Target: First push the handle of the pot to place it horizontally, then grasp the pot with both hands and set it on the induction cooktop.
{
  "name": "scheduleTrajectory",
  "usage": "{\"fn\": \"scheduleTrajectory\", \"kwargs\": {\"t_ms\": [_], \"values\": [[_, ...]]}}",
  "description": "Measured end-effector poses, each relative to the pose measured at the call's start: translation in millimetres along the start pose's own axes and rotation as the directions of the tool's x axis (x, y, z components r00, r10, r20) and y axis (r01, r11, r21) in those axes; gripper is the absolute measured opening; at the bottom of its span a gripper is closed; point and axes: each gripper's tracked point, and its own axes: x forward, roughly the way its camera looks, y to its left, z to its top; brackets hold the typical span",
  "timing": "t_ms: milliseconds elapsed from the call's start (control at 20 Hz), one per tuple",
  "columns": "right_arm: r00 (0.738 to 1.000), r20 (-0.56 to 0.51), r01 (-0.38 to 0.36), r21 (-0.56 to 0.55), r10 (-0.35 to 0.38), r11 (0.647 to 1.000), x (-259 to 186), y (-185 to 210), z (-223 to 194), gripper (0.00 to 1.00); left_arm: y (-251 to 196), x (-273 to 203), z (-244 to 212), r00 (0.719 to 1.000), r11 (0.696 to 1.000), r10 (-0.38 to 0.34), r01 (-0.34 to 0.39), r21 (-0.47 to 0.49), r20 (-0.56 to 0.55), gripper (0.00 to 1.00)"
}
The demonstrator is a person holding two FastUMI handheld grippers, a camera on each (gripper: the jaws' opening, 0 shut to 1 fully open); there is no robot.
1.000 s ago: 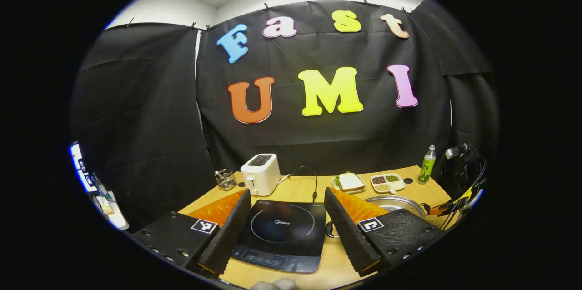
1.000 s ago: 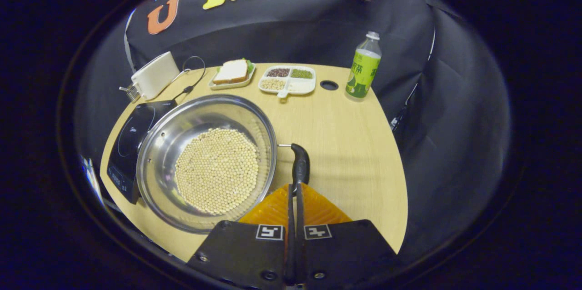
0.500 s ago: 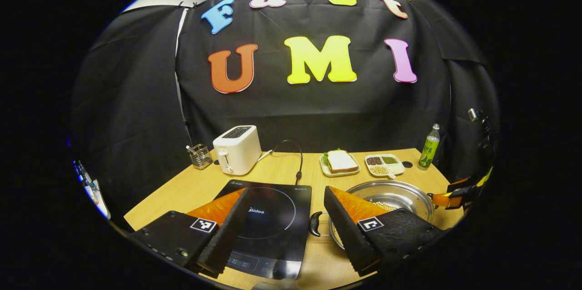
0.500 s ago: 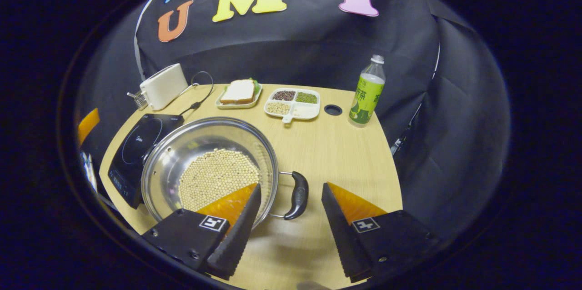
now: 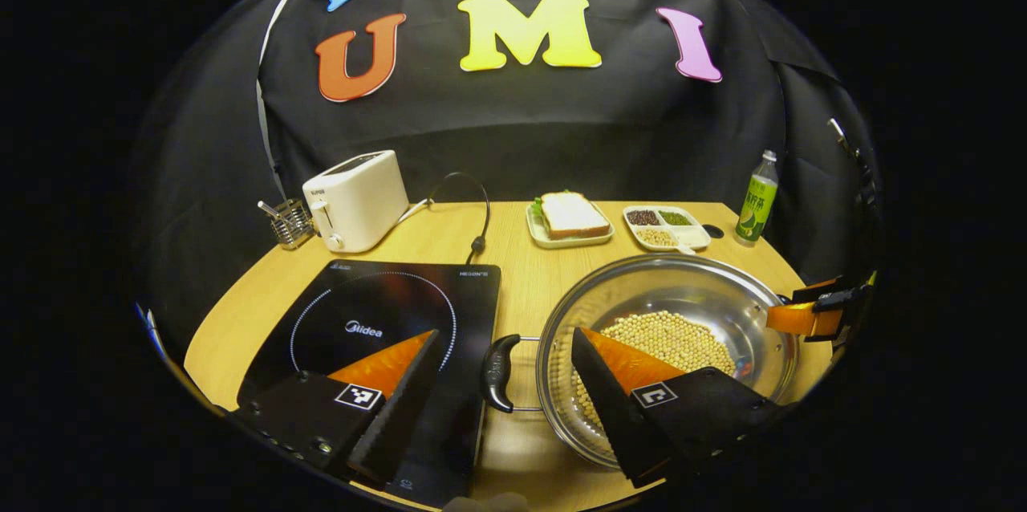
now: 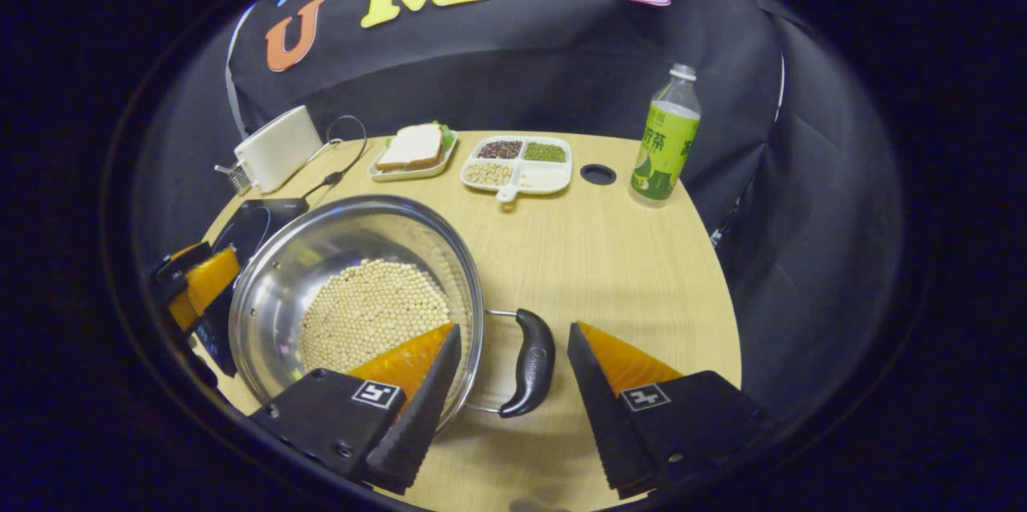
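While the pot (image 6: 353, 295) of beans sits beside the induction cooktop (image 5: 385, 319), the left gripper (image 5: 501, 384) and right gripper (image 6: 513, 367) spread released, each straddling a pot handle (image 6: 533, 363)

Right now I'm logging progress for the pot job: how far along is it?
Done: both pot handles look horizontal, the left handle and the right handle. In hand: the left claw and the right claw are open, each straddling its handle, neither closed on it yet. Left: grip both handles, then lift the pot, holding beans, from the table onto the induction cooktop beside it.
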Motion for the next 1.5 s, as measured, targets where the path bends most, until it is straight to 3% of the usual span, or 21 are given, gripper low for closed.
{"fn": "scheduleTrajectory", "kwargs": {"t_ms": [350, 500, 750, 850, 900, 1000, 1100, 1150, 1200, 1250, 1300, 1450, 1500], "values": [[0.999, -0.037, -0.012, 0.010, 0.012, 1.000, 20, 1, -8, 0.88, -17, 27, -25, 0.996, 0.999, -0.040, 0.038, -0.026, -0.084, 0.97], [0.998, -0.052, -0.025, 0.016, 0.026, 1.000, 24, 6, -11, 0.83, -18, 30, -24, 0.996, 1.000, -0.027, 0.025, -0.015, -0.090, 0.98], [0.998, -0.066, -0.010, 0.003, 0.010, 1.000, 28, 6, -14, 0.84, -23, 30, -25, 0.995, 0.999, -0.036, 0.034, -0.016, -0.099, 0.98], [0.996, -0.085, 0.005, 0.007, -0.005, 1.000, 27, 3, -19, 0.82, -28, 31, -26, 0.993, 0.999, -0.044, 0.044, -0.009, -0.108, 0.93], [0.996, -0.087, 0.014, 0.011, -0.013, 1.000, 26, 1, -19, 0.71, -29, 31, -26, 0.993, 0.999, -0.049, 0.048, -0.006, -0.106, 0.93], [0.995, -0.096, 0.021, 0.008, -0.020, 1.000, 24, -4, -23, 0.75, -33, 31, -26, 0.992, 0.998, -0.058, 0.059, 0.003, -0.111, 0.94], [0.995, -0.098, 0.019, 0.015, -0.017, 1.000, 24, -3, -24, 0.73, -27, 34, -29, 0.991, 0.999, -0.029, 0.032, 0.024, -0.131, 0.94], [0.994, -0.105, 0.021, 0.010, -0.020, 1.000, 23, -4, -25, 0.73, -25, 32, -34, 0.989, 0.999, -0.025, 0.028, 0.021, -0.147, 0.81], [0.994, -0.105, 0.022, 0.012, -0.021, 1.000, 22, -4, -25, 0.72, -21, 32, -38, 0.986, 1.000, -0.005, 0.010, 0.026, -0.164, 0.81], [0.994, -0.106, 0.019, 0.020, -0.017, 1.000, 23, -4, -25, 0.72, -21, 35, -32, 0.989, 1.000, -0.010, 0.014, 0.027, -0.147, 0.66], [0.994, -0.111, 0.018, 0.027, -0.015, 0.999, 22, -3, -25, 0.70, -20, 34, -34, 0.985, 1.000, -0.010, 0.014, 0.022, -0.170, 0.70], [0.993, -0.121, 0.022, 0.049, -0.016, 0.999, 16, -2, -24, 0.64, -21, 34, -36, 0.977, 1.000, -0.028, 0.028, -0.004, -0.213, 0.65], [0.993, -0.121, 0.023, 0.048, -0.017, 0.999, 15, -2, -24, 0.63, -21, 33, -37, 0.975, 0.999, -0.036, 0.034, -0.010, -0.219, 0.74]]}}
